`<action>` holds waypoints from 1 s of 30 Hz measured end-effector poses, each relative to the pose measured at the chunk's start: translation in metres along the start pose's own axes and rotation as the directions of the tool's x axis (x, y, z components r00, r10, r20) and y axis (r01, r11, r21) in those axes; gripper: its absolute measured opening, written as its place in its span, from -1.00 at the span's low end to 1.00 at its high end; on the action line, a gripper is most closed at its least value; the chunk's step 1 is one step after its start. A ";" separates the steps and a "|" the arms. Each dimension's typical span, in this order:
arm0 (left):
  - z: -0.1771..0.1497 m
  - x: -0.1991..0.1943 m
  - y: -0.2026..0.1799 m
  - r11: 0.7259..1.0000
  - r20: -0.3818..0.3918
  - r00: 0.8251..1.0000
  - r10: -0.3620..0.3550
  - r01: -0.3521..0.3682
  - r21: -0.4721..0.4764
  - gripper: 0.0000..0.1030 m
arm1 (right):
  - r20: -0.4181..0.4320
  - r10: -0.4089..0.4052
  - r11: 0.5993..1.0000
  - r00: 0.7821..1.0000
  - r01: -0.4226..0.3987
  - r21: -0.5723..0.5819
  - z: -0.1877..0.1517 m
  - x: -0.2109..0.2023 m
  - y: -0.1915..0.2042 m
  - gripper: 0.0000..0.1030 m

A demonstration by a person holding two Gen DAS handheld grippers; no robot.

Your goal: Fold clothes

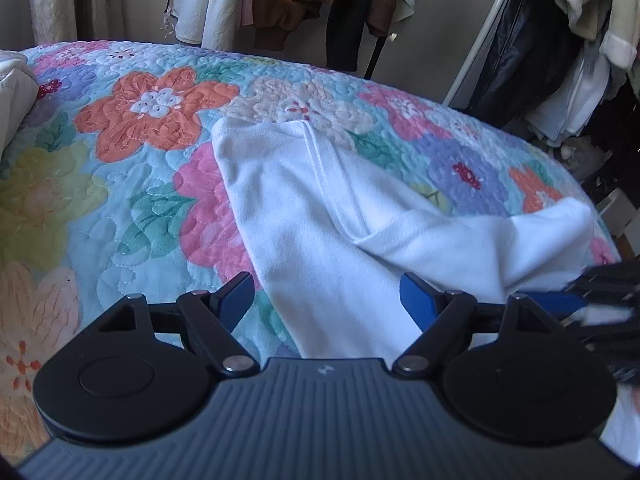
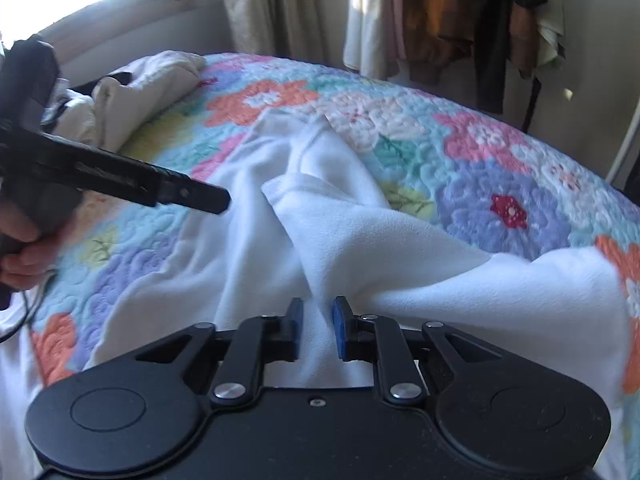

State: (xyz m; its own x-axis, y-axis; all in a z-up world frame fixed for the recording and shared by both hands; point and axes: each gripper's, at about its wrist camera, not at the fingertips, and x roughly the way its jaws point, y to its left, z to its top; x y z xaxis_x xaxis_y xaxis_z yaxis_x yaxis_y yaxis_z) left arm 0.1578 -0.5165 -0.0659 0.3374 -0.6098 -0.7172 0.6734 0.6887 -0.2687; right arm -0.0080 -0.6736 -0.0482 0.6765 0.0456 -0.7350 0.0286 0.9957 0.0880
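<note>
1. Right gripper (image 2: 316,326) — nearest, pads pinched on a fold of the white garment (image 2: 400,272);
2. Left gripper (image 1: 328,300) — jaws spread wide, nothing between them, over the garment's near edge;
3. Garment lies rumpled mid-quilt (image 1: 140,184); hanging clothes (image 1: 288,0) beyond.

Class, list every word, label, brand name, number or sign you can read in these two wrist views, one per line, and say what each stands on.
None: no readable text in either view.
The white garment shows no tag or print.
The floral quilt carries only a flower pattern.
A small mark on the left hand-held gripper body is too small to read.
</note>
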 end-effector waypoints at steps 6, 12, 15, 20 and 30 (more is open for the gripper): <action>0.001 0.006 0.000 1.000 -0.007 1.000 0.024 -0.025 -0.007 0.55 | 0.099 -0.161 0.978 0.982 0.146 0.146 0.031 -0.039 -0.068 0.18; 0.001 0.008 -0.008 1.000 -0.017 1.000 0.023 -0.023 0.000 0.55 | -0.027 -0.170 0.892 0.985 0.166 0.420 0.036 -0.014 -0.161 0.29; 0.001 0.006 -0.012 0.998 -0.011 0.999 0.051 -0.051 0.025 0.55 | -0.058 0.155 0.860 0.986 -0.105 0.499 0.015 0.015 -0.167 0.09; 0.000 -0.004 -0.014 0.997 -0.005 0.998 0.070 -0.069 0.028 0.55 | -0.045 0.148 0.947 0.988 -0.128 0.294 -0.017 0.000 -0.097 -0.44; -0.007 -0.015 -0.022 0.994 -0.012 0.996 0.094 -0.093 0.051 0.55 | -0.043 0.106 0.977 0.993 -0.096 0.192 -0.032 -0.025 -0.070 0.28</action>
State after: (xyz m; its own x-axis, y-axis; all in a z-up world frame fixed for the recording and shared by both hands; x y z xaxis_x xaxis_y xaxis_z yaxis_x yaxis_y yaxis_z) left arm 0.1336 -0.5193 -0.0534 0.3914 -0.5380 -0.7466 0.6719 0.7214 -0.1675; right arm -0.0501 -0.7419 -0.0572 0.6437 0.1545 -0.7495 0.1041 0.9526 0.2858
